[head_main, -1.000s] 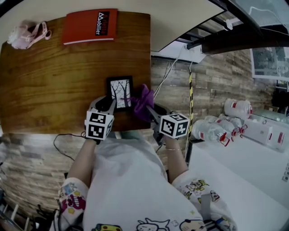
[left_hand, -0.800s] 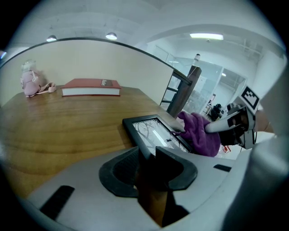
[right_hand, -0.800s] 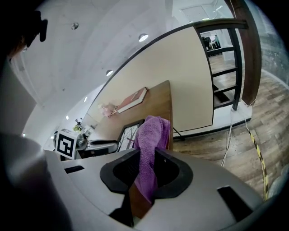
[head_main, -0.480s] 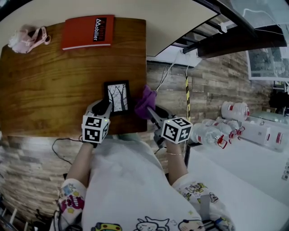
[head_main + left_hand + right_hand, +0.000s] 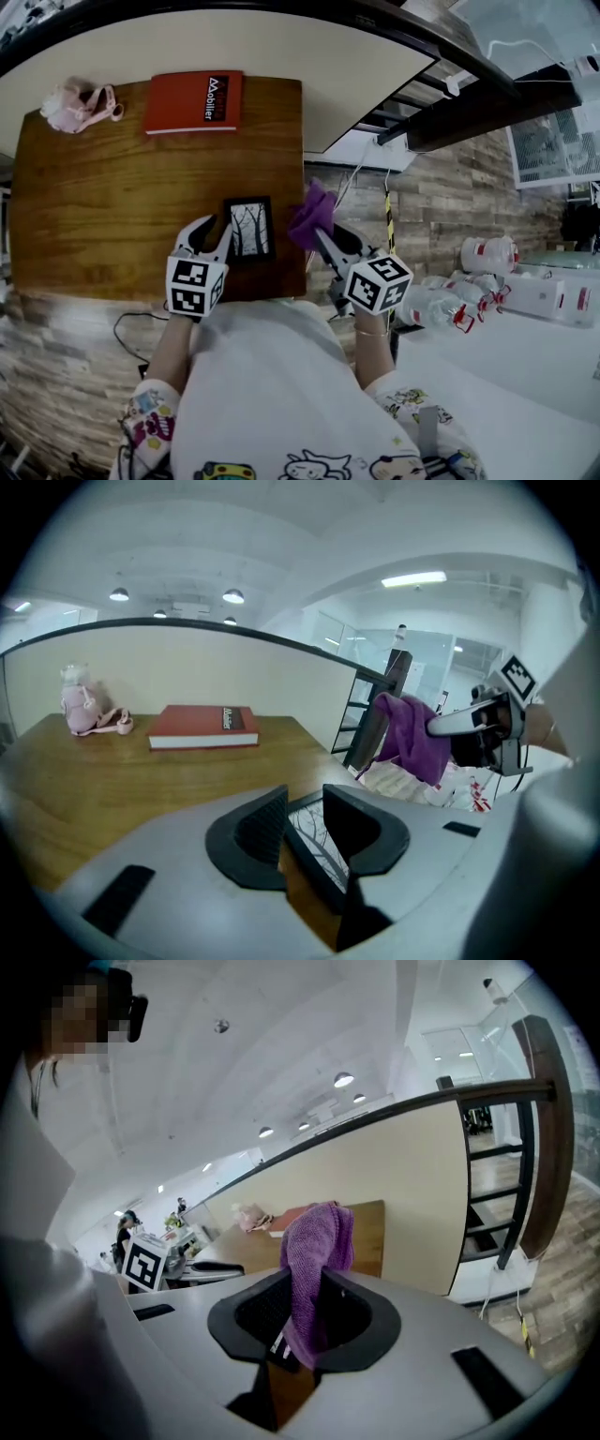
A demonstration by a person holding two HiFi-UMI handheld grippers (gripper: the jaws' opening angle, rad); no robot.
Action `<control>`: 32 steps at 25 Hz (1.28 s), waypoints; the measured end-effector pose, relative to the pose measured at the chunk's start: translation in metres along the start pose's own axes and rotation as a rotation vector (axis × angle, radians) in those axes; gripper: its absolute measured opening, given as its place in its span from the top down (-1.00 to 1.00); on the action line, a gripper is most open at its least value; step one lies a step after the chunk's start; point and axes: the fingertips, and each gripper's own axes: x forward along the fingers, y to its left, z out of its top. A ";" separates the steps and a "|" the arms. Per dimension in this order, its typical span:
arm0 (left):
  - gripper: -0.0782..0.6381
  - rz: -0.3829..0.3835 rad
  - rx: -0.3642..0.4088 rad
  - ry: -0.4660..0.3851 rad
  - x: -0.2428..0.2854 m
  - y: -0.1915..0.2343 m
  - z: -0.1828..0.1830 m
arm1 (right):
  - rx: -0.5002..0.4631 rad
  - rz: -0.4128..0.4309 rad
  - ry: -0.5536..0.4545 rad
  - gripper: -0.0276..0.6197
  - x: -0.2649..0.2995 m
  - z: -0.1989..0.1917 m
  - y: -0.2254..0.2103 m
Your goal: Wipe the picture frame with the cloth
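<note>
Left gripper is clamped narrow on the picture frame's edge. Right gripper pinches the purple cloth just right of it (no contact), so the wiping itself looks yet to happen.

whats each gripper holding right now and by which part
Left gripper: picture frame, by its left edge. Right gripper: purple cloth, pinched near its lower end.

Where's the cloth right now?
Head view: the purple cloth is clamped in the right gripper, just right of the picture frame in the left gripper.
</note>
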 end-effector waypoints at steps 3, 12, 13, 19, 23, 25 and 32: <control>0.47 -0.013 0.006 -0.039 -0.011 -0.004 0.023 | -0.087 0.028 -0.037 0.70 -0.002 0.023 0.012; 0.55 -0.009 0.053 -0.172 -0.052 -0.013 0.083 | -0.235 0.100 -0.210 0.70 -0.013 0.088 0.045; 0.55 -0.006 0.053 -0.183 -0.057 -0.012 0.087 | -0.240 0.109 -0.228 0.70 -0.013 0.093 0.048; 0.61 0.005 0.060 -0.228 -0.076 -0.009 0.105 | -0.295 0.126 -0.288 0.70 -0.012 0.110 0.060; 0.68 0.000 0.072 -0.238 -0.081 -0.008 0.112 | -0.333 0.108 -0.276 0.70 -0.011 0.107 0.059; 0.70 -0.006 0.072 -0.242 -0.082 -0.007 0.113 | -0.341 0.094 -0.272 0.70 -0.011 0.106 0.057; 0.77 0.001 0.085 -0.257 -0.086 -0.002 0.113 | -0.326 0.061 -0.281 0.70 -0.016 0.101 0.051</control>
